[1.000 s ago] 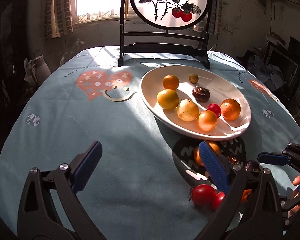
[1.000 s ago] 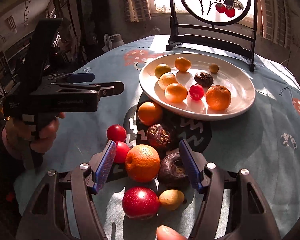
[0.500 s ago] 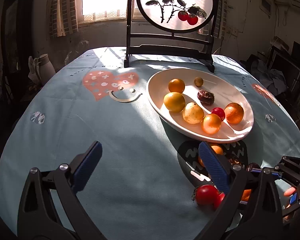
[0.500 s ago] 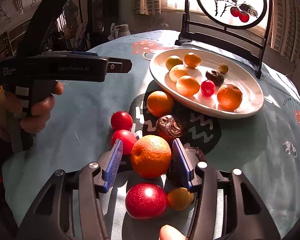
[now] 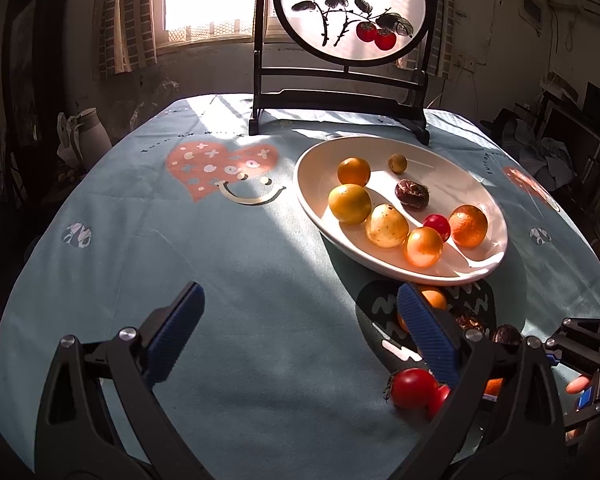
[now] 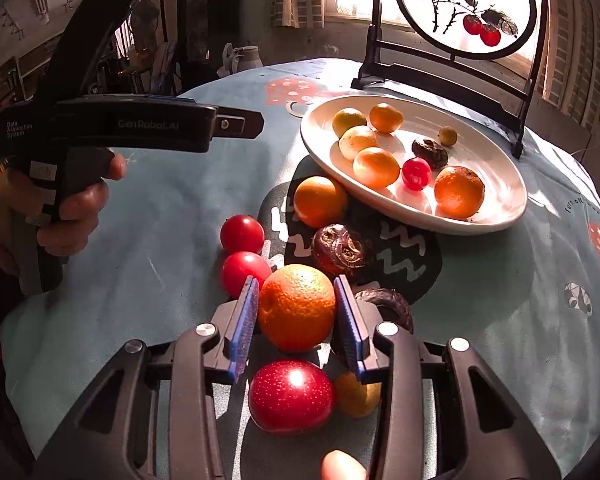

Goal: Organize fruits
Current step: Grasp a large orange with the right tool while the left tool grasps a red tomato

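A white plate (image 6: 504, 200) (image 5: 484, 184) holds several fruits, among them oranges, a red tomato and a dark wrinkled fruit. In the right wrist view my right gripper (image 6: 296, 312) has its blue pads closed against both sides of a large orange (image 6: 298, 306) on the cloth. Around it lie two red tomatoes (image 6: 242, 234), another orange (image 6: 320, 200), two dark fruits (image 6: 342, 248), a red apple (image 6: 292, 396) and a small yellow fruit (image 6: 358, 396). My left gripper (image 5: 300, 332) is open and empty above the cloth, left of the loose fruit.
A black-framed round painted screen (image 5: 350, 8) stands at the table's far edge behind the plate. The round table has a blue printed cloth (image 5: 228, 248). A white jug (image 5: 86, 128) stands beyond the left edge. The left gripper's body (image 6: 112, 124) shows in the right wrist view.
My right gripper moved forward and closed its jaws from wide apart onto the large orange. The left gripper drew back slightly and stayed open.
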`<state>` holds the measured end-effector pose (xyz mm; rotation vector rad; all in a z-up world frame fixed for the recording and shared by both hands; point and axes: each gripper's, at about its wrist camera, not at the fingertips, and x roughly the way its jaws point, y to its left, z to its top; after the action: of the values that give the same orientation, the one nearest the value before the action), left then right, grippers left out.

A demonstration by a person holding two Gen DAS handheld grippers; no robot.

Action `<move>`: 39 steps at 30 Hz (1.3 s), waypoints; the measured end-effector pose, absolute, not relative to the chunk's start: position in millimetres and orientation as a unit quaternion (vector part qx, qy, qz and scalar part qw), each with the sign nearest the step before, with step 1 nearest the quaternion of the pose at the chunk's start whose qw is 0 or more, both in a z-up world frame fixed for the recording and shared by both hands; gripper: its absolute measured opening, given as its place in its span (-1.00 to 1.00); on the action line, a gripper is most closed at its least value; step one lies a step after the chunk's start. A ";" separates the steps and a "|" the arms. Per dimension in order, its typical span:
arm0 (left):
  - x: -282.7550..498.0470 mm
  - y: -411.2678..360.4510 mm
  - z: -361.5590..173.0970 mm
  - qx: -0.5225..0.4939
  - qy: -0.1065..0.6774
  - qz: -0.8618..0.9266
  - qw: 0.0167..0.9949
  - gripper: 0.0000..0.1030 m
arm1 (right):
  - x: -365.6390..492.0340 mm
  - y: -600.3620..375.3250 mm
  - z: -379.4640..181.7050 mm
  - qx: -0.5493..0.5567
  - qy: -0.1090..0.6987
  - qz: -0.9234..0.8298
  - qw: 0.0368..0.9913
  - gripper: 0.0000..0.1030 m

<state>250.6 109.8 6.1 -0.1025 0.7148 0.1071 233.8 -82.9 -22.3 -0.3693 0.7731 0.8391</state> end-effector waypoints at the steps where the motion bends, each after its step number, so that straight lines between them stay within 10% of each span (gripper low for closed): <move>1: 250.8 109.6 5.7 -0.048 0.350 0.053 0.934 0.92 | 233.9 -82.8 -22.5 -0.173 0.365 0.396 0.825 -0.21; 17: 220.1 65.2 11.3 0.012 0.353 -0.135 0.926 0.78 | 278.3 -157.8 11.1 0.083 0.370 0.381 0.843 -0.26; 23: 195.7 17.9 -8.7 0.126 0.362 -0.207 0.900 -0.40 | 281.9 -161.3 9.3 0.095 0.379 0.371 0.842 -0.26; 39: 211.0 -5.1 -24.6 0.198 0.359 -0.184 0.893 -0.35 | 282.1 -159.4 6.2 0.090 0.387 0.370 0.840 -0.26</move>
<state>211.0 -5.1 -24.6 0.4105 0.7454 -0.3823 282.1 -159.4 6.2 0.1905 0.8191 0.7817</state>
